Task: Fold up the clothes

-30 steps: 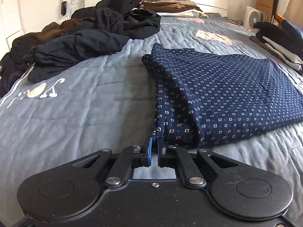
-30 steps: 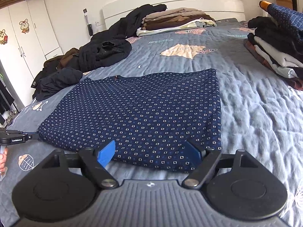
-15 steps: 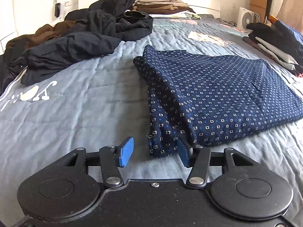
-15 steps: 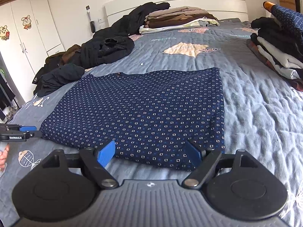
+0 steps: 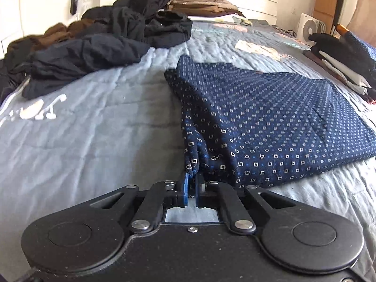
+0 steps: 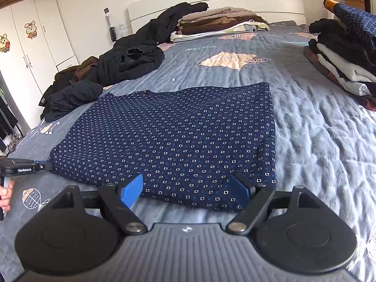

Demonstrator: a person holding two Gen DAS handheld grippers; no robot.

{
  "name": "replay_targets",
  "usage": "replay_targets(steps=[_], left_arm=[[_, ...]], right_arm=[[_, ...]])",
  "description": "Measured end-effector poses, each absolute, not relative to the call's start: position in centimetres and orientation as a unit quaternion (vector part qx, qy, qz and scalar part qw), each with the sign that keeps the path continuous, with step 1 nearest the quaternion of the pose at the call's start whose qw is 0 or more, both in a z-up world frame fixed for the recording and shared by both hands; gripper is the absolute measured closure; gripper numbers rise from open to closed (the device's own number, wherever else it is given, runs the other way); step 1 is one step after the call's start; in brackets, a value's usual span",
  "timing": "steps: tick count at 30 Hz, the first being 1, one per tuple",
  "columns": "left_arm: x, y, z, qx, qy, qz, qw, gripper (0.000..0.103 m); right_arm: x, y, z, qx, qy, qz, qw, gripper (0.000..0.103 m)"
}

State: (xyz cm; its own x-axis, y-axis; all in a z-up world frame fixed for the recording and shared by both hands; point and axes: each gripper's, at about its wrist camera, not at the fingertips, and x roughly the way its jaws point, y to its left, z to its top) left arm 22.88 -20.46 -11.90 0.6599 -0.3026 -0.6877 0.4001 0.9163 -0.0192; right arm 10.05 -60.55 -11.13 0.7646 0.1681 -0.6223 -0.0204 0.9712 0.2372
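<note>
A navy shirt with a small square print [image 6: 176, 136] lies folded flat on the grey quilt [image 6: 317, 129]. In the left wrist view the shirt [image 5: 270, 117] spreads to the right, its near left corner drawn toward me. My left gripper [image 5: 191, 181] is closing tight on that corner, and the fabric is pinched between the blue pads. From the right wrist view the left gripper [image 6: 45, 166] sits at the shirt's left corner, held by a hand [image 6: 5, 197]. My right gripper [image 6: 185, 190] stands wide open at the shirt's near edge, its fingers apart from the cloth.
A heap of dark unfolded clothes [image 5: 94, 54] fills the bed's left side. Folded stacks sit by the headboard [image 6: 218, 23] and along the right edge [image 6: 345, 65]. A white fan [image 5: 310, 29] stands beyond the bed, a wardrobe [image 6: 30, 47] at the left.
The left gripper let go of the shirt's corner, opened, then shut on it again a little further along. The right gripper has stayed open and still.
</note>
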Motion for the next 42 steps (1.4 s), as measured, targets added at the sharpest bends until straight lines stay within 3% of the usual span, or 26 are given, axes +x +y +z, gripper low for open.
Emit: replay_targets(steps=[10,17,20,22,24,25,28,30,37,39,42], left_arm=[[22.4,-20.2,-11.3,0.166,0.362,-0.205,0.894,0.098],[23.5,-18.8,-12.6,0.138,0.414,-0.189,0.88,0.097],[23.3,-18.0,-11.7,0.111,0.401,-0.199,0.887,0.095],[23.4,-17.6,-10.6,0.07,0.381,-0.204,0.899,0.082],[23.4,-17.7,-9.9,0.04,0.354,-0.209,0.911,0.032],[23.4,-18.1,-9.8,0.035,0.338,-0.207,0.917,0.029],[23.9,-19.5,-10.3,0.035,0.333,-0.202,0.92,0.037],[24.8,-20.0,-11.3,0.03,0.358,-0.19,0.914,0.062],[25.5,-20.1,-12.7,0.017,0.387,-0.169,0.906,0.07],[25.5,-20.3,-12.8,0.021,0.389,-0.17,0.905,0.087],[25.5,-20.2,-12.6,0.036,0.385,-0.15,0.91,0.096]], right_arm=[[10.1,-60.9,-11.4,0.113,0.343,0.051,0.931,0.023],[10.2,-61.3,-11.4,0.118,0.344,0.047,0.931,0.023],[10.2,-61.3,-11.3,0.118,0.344,0.047,0.93,0.023],[10.2,-61.2,-11.3,0.117,0.344,0.048,0.93,0.023],[10.2,-61.0,-11.3,0.117,0.345,0.049,0.93,0.023],[10.2,-60.9,-11.4,0.115,0.345,0.05,0.93,0.023],[10.2,-60.6,-11.5,0.11,0.348,0.053,0.929,0.023],[10.1,-60.3,-11.6,0.108,0.351,0.056,0.929,0.023],[10.0,-60.1,-11.6,0.106,0.351,0.06,0.928,0.023],[10.0,-60.2,-11.6,0.107,0.351,0.058,0.929,0.023],[10.1,-60.3,-11.7,0.107,0.351,0.056,0.929,0.023]])
